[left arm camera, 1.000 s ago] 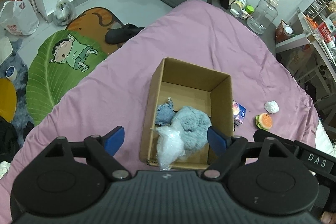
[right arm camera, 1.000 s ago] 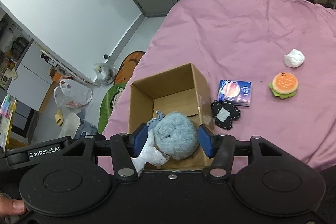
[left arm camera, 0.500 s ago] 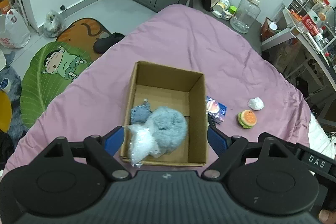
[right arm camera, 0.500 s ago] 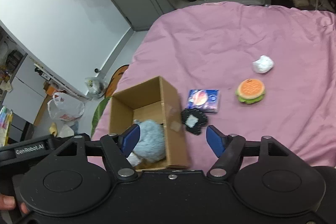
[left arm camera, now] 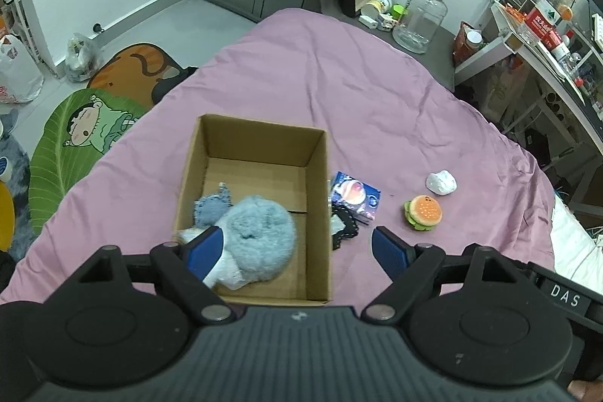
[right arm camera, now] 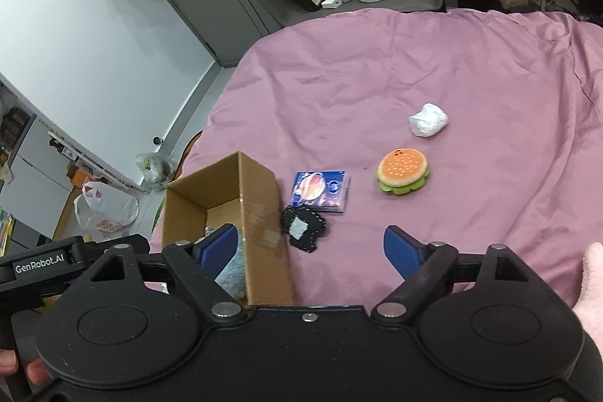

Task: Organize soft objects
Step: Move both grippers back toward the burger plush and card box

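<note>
An open cardboard box (left arm camera: 264,138) (right arm camera: 260,198) sits on the pink bed. Inside lie a fluffy blue ball (left arm camera: 260,232) (right arm camera: 230,277), a small blue-grey cloth (left arm camera: 213,208) and a white plastic-wrapped thing (left arm camera: 226,270). On the sheet right of the box lie a black patch (right arm camera: 303,228) (left arm camera: 345,228), a blue packet (right arm camera: 320,191) (left arm camera: 356,194), a burger plush (right arm camera: 403,172) (left arm camera: 424,211) and a white wad (right arm camera: 427,119) (left arm camera: 441,181). My left gripper (left arm camera: 297,247) is open and empty above the box's near right corner. My right gripper (right arm camera: 311,247) is open and empty, above the black patch.
The pink bed (left arm camera: 339,81) ends at the left, above floor mats (left arm camera: 83,138) and plastic bags (right arm camera: 105,210). A clear jar (left arm camera: 420,16) stands on a grey stand beyond the bed. A cluttered desk (left arm camera: 546,36) is on the right.
Both grippers have pulled back and shifted right. The right gripper has let go of the fluffy blue ball, which now lies in the box, and its jaws have opened wide.
</note>
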A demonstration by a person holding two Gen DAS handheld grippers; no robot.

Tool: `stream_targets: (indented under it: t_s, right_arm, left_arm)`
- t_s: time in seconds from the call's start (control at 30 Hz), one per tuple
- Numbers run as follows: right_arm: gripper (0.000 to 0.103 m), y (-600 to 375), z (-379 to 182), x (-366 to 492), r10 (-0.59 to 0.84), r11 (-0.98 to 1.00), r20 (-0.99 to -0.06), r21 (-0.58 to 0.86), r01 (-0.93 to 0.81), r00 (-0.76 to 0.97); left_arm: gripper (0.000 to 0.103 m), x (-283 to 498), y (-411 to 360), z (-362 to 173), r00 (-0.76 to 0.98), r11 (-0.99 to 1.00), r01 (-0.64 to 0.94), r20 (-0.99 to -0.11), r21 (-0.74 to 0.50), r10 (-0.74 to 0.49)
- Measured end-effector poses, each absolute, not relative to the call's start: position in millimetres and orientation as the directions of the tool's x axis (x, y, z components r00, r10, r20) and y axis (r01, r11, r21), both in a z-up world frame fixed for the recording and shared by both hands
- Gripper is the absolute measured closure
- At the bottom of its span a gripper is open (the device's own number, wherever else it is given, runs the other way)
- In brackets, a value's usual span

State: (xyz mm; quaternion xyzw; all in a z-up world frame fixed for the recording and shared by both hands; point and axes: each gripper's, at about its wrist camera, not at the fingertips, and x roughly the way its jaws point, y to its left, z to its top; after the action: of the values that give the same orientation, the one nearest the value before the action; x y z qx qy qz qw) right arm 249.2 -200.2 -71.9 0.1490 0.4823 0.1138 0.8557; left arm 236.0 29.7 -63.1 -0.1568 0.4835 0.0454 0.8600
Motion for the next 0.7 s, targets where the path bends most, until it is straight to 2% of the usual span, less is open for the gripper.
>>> stream_targets:
  t_s: [0.3,0.4,0.7]
  right_arm:
    - [0.016,-227.5,-85.6,260.2,0.322,0.93,-0.794,0.366,-0.017,0.516]
    - [0.02,-238.4,-92.6,267.0,0.32,0.929,-0.799,0.37,-0.002,0.509]
    - [0.025,-263.6,-114.6,288.7,0.313,0.931,-0.818,0.365,0.016,0.483]
  left_arm:
    - [0.021,253.2,-9.8,-70.5,0.547,0.962,-0.167,-0.832,-0.216,-0.092]
    - [0.022,259.8,-24.3,-76.7,0.548,0.966,-0.151,-0.831,-0.212,-0.097]
    - [0.043,284.6,-60.1,-103.7,0.527,0.968,-0.149,-0.844,-0.204,-0.097]
